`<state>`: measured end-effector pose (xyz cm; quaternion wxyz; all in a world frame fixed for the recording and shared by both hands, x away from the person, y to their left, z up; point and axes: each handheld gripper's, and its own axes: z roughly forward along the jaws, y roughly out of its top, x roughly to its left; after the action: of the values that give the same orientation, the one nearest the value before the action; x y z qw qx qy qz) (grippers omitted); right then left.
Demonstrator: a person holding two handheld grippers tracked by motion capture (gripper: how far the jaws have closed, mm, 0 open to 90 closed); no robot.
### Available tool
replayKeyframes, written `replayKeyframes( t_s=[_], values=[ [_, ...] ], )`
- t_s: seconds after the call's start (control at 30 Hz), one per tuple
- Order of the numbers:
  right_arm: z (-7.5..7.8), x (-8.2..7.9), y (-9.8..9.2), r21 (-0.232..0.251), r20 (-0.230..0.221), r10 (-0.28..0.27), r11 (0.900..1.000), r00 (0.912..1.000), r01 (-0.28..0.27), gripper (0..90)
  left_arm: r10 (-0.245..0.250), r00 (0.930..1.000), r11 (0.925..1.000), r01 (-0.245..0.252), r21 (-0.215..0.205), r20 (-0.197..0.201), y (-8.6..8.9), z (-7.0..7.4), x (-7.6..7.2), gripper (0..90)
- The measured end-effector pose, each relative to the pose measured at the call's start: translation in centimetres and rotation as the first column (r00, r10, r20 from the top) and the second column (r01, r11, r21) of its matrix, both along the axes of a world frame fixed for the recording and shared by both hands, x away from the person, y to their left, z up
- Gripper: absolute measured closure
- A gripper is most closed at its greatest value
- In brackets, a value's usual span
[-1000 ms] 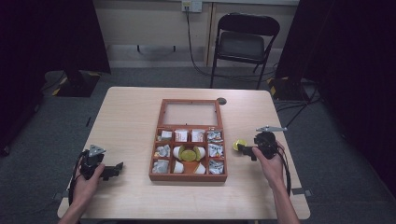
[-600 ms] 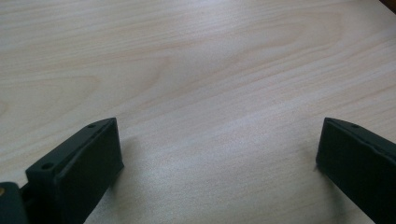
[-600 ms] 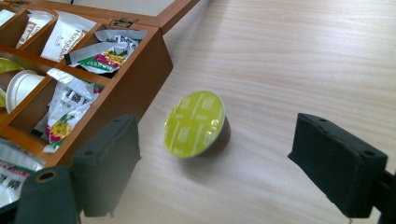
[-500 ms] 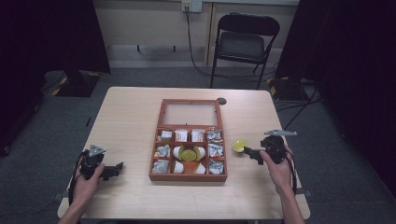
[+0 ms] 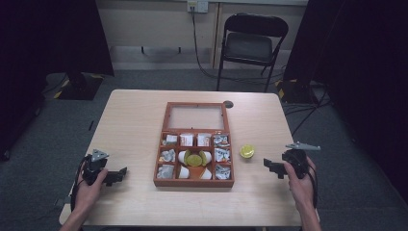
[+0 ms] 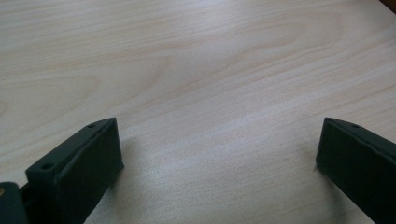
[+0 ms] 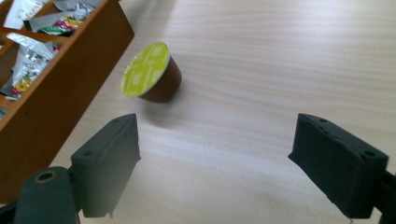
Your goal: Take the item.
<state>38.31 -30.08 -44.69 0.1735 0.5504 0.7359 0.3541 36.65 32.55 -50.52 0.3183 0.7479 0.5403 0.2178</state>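
- Lately, in the high view, we see our right gripper (image 5: 272, 168) has drawn back toward the lower right of the frame, away from the yellow-lidded capsule (image 5: 247, 151) it was close to a second ago. The capsule now sits alone on the table (image 5: 134, 120), right of centre, just beside the right wall of the wooden box (image 5: 194, 144). We judge that it has just been set down or let go, so whatever comes next starts from an empty hand. Our left gripper (image 5: 115, 175) has stayed put at the lower left, well apart from the box.
- Next, in the left gripper view, our jaws stand wide apart at the bottom corners of the frame, with nothing between them but bare wood grain. They hold nothing, and whether they touch the tabletop we cannot tell.
- Lastly, in the right gripper view, the jaws are also spread wide and empty. The capsule (image 7: 150, 72) lies tipped on its side in the upper left of the frame, its yellow lid facing us, clear of both jaws. The box wall (image 7: 70, 79) runs down the left edge, with foil packets (image 7: 28, 60) in its compartments.
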Motion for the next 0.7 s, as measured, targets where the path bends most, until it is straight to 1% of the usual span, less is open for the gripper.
replayKeyframes(
  t_s=[0.1,0.17,0.2,0.33,0.37,0.47,0.53,0.63,0.67,0.7],
  values=[
    [-0.5,-0.6,-0.2,-0.013,-0.018,0.000,1.000,0.9998,0.000,14.7,0.000,1.0000,1.0000,0.000,0.000,0.000,0.0,0.0,0.0,0.0],
    [-0.6,-0.7,-0.3,-0.015,-0.021,-0.004,1.000,0.9998,0.003,14.7,-0.001,1.0000,1.0000,0.001,0.000,0.000,0.0,0.0,0.0,0.0],
    [-0.8,-1.1,-0.6,-0.017,-0.024,-0.012,1.000,0.9997,0.011,14.6,0.000,1.0000,1.0000,0.000,0.000,0.000,0.0,0.0,0.0,0.0],
    [-1.2,-1.4,-1.3,-0.029,-0.035,-0.024,0.999,0.9991,0.023,14.7,0.000,1.0000,1.0000,0.000,0.000,0.000,0.0,0.0,0.0,0.0],
    [-1.7,-1.7,-1.7,-0.036,-0.044,-0.031,0.999,0.9985,0.030,14.7,0.000,1.0000,1.0000,0.000,0.000,0.000,0.0,0.0,0.0,0.0],
    [-2.3,-2.2,-2.3,-0.039,-0.051,-0.051,0.998,0.9974,0.050,14.8,0.000,1.0000,1.0000,0.000,0.000,0.000,0.0,0.0,0.0,0.0],
    [-2.6,-2.4,-2.5,-0.035,-0.044,-0.061,0.998,0.9972,0.059,14.7,0.000,1.0000,1.0000,0.000,0.000,0.000,0.0,0.0,0.0,0.0],
    [-3.0,-2.6,-2.5,-0.051,-0.066,-0.062,0.997,0.9959,0.059,14.8,-0.001,1.0000,1.0000,0.001,0.000,0.000,0.0,0.0,0.0,0.0],
    [-3.0,-2.6,-2.5,-0.051,-0.066,-0.062,0.997,0.9959,0.059,14.8,-0.001,1.0000,1.0000,0.001,0.000,0.000,0.0,0.0,0.0,0.0],
    [-3.3,-2.8,-2.6,-0.067,-0.073,-0.065,0.996,0.9952,0.060,14.7,-0.001,1.0000,1.0000,0.001,0.000,0.000,0.0,0.0,0.0,0.0]
  ],
)
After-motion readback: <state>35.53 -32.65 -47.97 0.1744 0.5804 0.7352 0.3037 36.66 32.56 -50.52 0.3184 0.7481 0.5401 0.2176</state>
